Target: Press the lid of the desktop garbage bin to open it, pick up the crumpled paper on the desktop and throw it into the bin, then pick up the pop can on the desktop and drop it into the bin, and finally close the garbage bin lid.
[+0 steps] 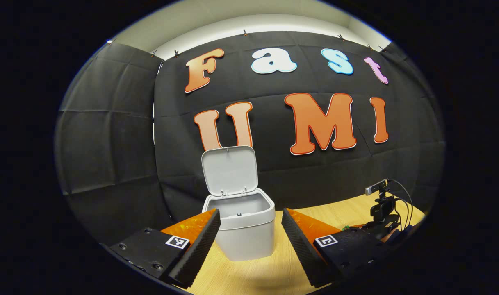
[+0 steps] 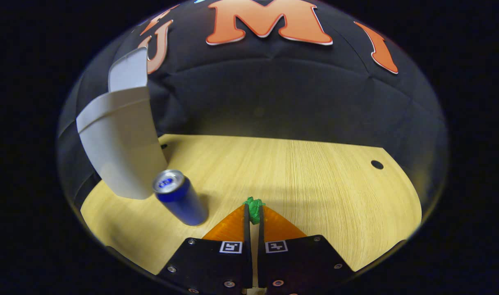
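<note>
The grey desktop bin [image 1: 245, 229] stands on the wooden table with its lid [image 1: 229, 170] flipped up. My left gripper [image 1: 251, 217] is open, its fingers on either side of the bin, a little short of it. In the right gripper view the bin [image 2: 118, 143] stands at the left with its lid [image 2: 128, 69] raised. A blue pop can [image 2: 178, 198] stands upright just in front of it. My right gripper [image 2: 253, 213] is shut on a small green crumpled paper [image 2: 254, 207], right of the can.
A small black camera on a stand [image 1: 381, 205] with cables sits at the table's right end in the left gripper view. The table [image 2: 315, 180] has a round hole [image 2: 377, 164] near its far right edge. Black cloth walls close the back.
</note>
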The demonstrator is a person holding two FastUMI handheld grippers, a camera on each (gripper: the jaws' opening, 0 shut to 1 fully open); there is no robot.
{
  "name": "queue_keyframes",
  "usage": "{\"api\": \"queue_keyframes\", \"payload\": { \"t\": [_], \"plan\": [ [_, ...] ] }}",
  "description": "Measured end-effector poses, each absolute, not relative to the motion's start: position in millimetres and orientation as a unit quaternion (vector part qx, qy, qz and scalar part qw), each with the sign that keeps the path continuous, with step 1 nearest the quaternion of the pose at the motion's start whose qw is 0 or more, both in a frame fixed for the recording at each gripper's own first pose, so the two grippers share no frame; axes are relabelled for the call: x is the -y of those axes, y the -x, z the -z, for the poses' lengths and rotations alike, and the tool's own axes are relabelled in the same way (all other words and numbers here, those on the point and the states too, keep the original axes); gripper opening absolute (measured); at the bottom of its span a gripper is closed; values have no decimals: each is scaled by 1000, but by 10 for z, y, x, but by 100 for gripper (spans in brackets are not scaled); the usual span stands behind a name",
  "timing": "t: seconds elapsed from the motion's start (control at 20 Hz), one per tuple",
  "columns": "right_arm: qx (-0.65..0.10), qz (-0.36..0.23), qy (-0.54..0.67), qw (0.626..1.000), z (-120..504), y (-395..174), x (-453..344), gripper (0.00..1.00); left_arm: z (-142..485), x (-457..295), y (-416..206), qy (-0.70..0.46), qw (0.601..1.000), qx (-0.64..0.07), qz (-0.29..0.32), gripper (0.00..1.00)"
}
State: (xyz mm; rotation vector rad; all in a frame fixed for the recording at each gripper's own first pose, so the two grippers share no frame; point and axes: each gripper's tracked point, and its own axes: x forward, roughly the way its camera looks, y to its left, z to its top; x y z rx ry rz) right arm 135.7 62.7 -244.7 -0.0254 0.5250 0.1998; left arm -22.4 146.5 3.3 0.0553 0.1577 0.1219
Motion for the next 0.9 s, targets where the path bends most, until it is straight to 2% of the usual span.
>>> {"api": "queue_keyframes", "payload": {
  "t": [0.3, 0.6, 0.9],
  "plan": [
    [-163, -157, 13, 974, 1172, -1269, -1180, 5, -30, -1661, 283, 2, 996, -60, -71, 95],
    [-101, -244, -4, 964, 243, -1358, -2310, 5, 42, -2103, 417, 21, 993, -56, -103, 95],
    [-124, -309, 22, 943, 258, -1677, -3662, 6, 102, -2592, 647, 25, 987, -49, -149, 95]
  ]
}}
